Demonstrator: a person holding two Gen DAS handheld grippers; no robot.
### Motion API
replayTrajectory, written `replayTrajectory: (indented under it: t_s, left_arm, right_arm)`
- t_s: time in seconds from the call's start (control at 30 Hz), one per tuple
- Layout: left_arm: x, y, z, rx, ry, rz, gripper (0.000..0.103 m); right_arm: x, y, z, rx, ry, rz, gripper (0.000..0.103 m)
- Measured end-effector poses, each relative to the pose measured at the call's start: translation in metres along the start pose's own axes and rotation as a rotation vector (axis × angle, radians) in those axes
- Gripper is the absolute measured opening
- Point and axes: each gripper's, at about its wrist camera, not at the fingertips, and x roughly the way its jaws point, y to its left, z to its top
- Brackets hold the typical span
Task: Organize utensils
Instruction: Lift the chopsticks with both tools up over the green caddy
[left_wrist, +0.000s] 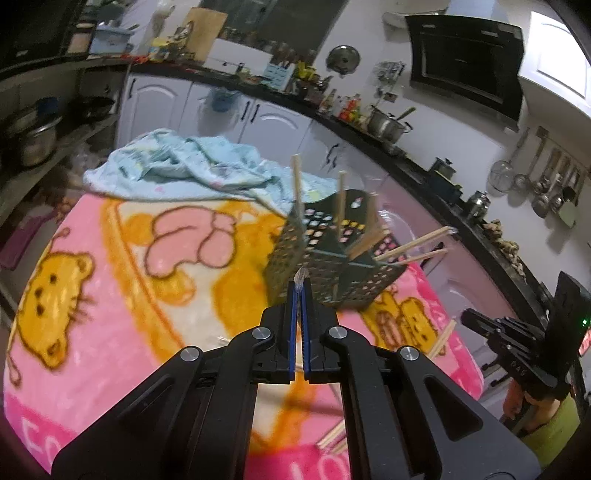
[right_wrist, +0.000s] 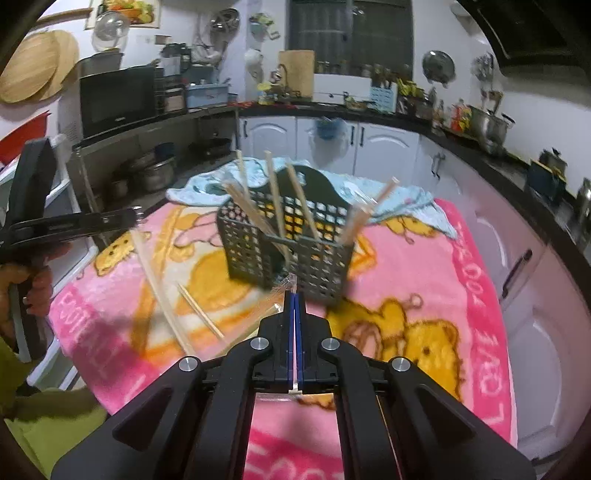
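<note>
Your left gripper (left_wrist: 300, 291) has its jaws pinched together on a thin clear plastic piece; its tip pokes out past the fingertips, right in front of the dark green basket (left_wrist: 314, 254) at 12 o'clock. Can't tell what the piece is.

Your right gripper (right_wrist: 294, 295) is the same: jaws nearly together, clamped on a clear flat strip that runs between the pads and sticks out toward the basket (right_wrist: 258, 251) at 12 o'clock.

Basket is a perforated, divided caddy, sitting tilted on the pink cartoon blanket (left_wrist: 110, 295). Several wooden chopsticks (right_wrist: 275, 195) stand in its compartments, leaning at different angles; from the left wrist view, a few (left_wrist: 413, 245) splay toward 2 o'clock.

Loose chopsticks on the blanket: in the right view, one (right_wrist: 201, 312) at 10 o'clock from the fingertips, a longer blurred one (right_wrist: 162, 295) just beyond. In the left view, one (left_wrist: 441, 339) at 3 o'clock, more (left_wrist: 332, 439) at 5 o'clock.

Light blue cloth (left_wrist: 184, 170) is bunched behind the basket at 11 o'clock.
</note>
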Motion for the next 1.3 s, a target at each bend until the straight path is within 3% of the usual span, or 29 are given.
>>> replayTrajectory:
  t_s: [0.57,1.13,1.3]
  left_arm:
    - [-0.005,-0.068,0.032,0.131,-0.044,-0.125,0.0]
    - [-0.041,-0.109,0.098,0.209,-0.18,-0.177,0.0]
    - [-0.054,-0.12,0.118,0.233,-0.236,-0.159,0.0]
  right_arm:
    - [-0.018,0.037,0.037,-0.087,-0.075,0.088,0.001]
    - [-0.062,0.018,0.09,-0.081,-0.229,0.034,0.001]
    - [-0.077,0.014,0.107,-0.086,-0.283,0.023,0.001]
